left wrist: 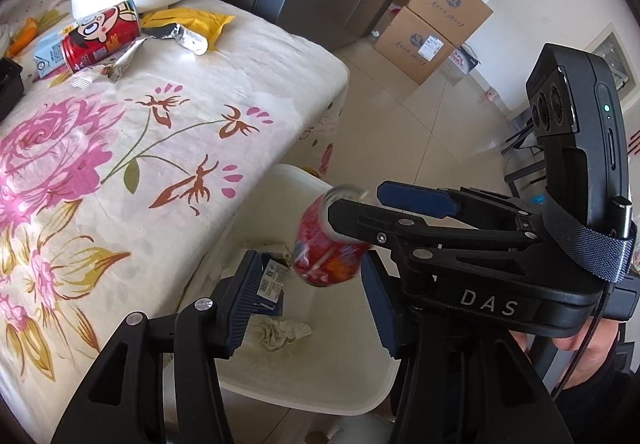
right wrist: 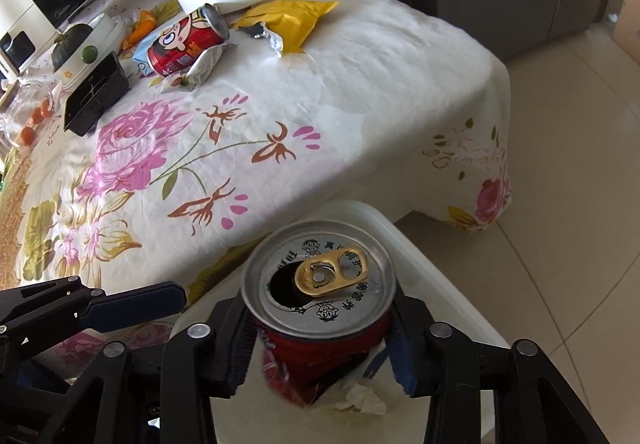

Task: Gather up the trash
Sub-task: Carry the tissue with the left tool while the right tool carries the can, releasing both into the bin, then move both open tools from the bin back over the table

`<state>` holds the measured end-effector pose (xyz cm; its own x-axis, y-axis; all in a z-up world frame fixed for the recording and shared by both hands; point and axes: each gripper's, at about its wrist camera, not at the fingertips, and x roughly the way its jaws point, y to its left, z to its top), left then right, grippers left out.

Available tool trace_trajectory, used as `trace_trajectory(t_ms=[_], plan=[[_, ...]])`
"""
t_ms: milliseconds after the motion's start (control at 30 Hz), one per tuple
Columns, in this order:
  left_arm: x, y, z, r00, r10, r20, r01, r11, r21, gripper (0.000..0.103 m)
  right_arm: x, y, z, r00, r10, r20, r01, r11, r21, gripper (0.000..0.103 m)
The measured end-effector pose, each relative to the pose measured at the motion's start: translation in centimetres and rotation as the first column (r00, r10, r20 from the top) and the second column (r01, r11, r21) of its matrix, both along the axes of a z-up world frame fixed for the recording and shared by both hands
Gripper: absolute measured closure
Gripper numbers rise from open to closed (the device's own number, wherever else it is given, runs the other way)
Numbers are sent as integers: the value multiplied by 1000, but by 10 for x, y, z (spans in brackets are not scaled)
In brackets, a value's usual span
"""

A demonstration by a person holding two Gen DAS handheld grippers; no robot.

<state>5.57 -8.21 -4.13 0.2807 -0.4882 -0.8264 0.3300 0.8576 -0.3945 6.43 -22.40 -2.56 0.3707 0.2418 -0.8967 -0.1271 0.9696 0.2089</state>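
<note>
we hold both grippers over the white bin (left wrist: pixel 280 384) standing on the floor just beside the desk's near edge. the right gripper (right wrist: pixel 320 348) has a red can (right wrist: pixel 320 296) between its fingers; the fingers look released around it and the can is blurred in the left view, so we judge it is dropping into the bin. the left gripper (left wrist: pixel 304 308) is spread and empty. already in the bin: a crumpled tissue (left wrist: pixel 280 332) and a printed carton (left wrist: pixel 274 276). left on the desk, by its far edge: 1 more red can (right wrist: pixel 186 43), a blue carton (right wrist: pixel 142 57), a yellow wrapper (right wrist: pixel 292 19) and torn foil (right wrist: pixel 206 67).
</note>
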Motion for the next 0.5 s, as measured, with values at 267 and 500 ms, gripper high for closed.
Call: trace_trajectory(t_ms=[267,500], plan=[[2,1,-2,1000,4,-6,-4,1000,3,46,-1,5,6,999,17,32,-16,1000,-17,39],[3,0,-2,1000,4,-1,-4,1000,7,46,0,6,6,999,23,33,-22,1000,-18,39]])
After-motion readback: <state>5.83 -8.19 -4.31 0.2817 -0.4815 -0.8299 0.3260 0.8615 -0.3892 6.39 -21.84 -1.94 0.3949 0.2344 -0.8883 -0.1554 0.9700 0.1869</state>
